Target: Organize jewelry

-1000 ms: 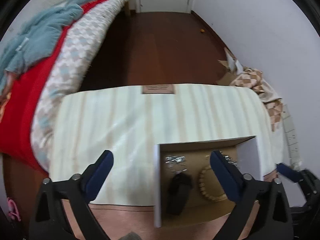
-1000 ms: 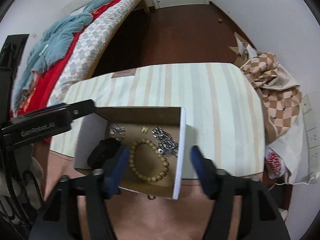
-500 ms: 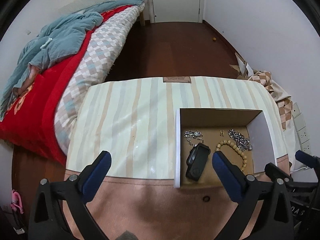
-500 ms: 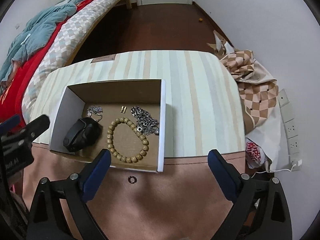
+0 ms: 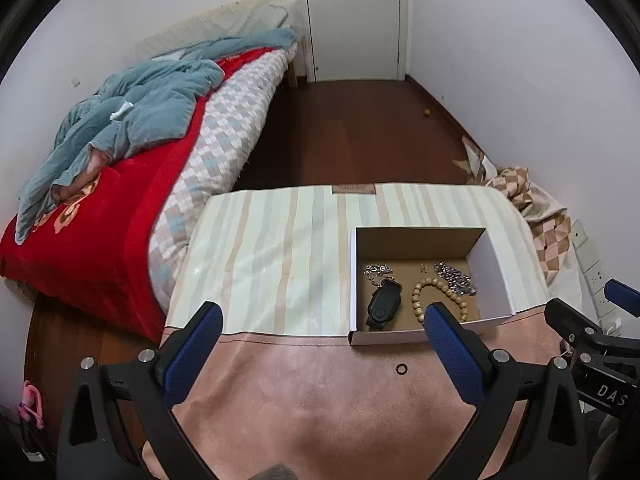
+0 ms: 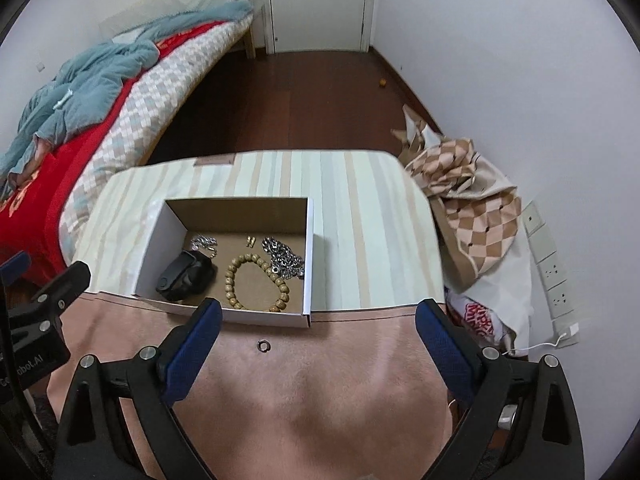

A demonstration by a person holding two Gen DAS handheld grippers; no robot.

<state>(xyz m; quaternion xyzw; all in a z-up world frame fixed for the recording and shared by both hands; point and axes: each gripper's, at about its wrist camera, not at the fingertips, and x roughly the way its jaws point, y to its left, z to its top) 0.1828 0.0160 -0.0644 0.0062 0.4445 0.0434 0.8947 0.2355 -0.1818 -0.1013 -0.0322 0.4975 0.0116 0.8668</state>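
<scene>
An open white cardboard box (image 5: 494, 276) (image 6: 150, 252) stands on the table. In it lie a wooden bead bracelet (image 5: 424, 296) (image 6: 256, 282), a black smart band (image 5: 384, 306) (image 6: 184, 274), a silver chain (image 5: 456, 278) (image 6: 284, 258), a smaller silver piece (image 5: 376, 270) (image 6: 204, 244) and a tiny gold item (image 6: 251, 241). A small ring (image 5: 401, 369) (image 6: 263, 345) lies on the pink cloth in front of the box. My left gripper (image 5: 324, 344) and right gripper (image 6: 316, 340) are both open and empty, held above the pink cloth, short of the box.
The table wears a striped cloth (image 5: 280, 248) and a pink cloth (image 5: 320, 408). A bed with red and teal bedding (image 5: 120, 160) lies left. A checkered cloth heap (image 6: 468, 184) and wall sockets (image 6: 548, 264) are right. Dark wooden floor and a door (image 5: 352, 20) lie beyond.
Both grippers have pulled back and up from the box, so the whole table and room show. The right gripper, earlier over the box, is now clear of it. The ring has come into view.
</scene>
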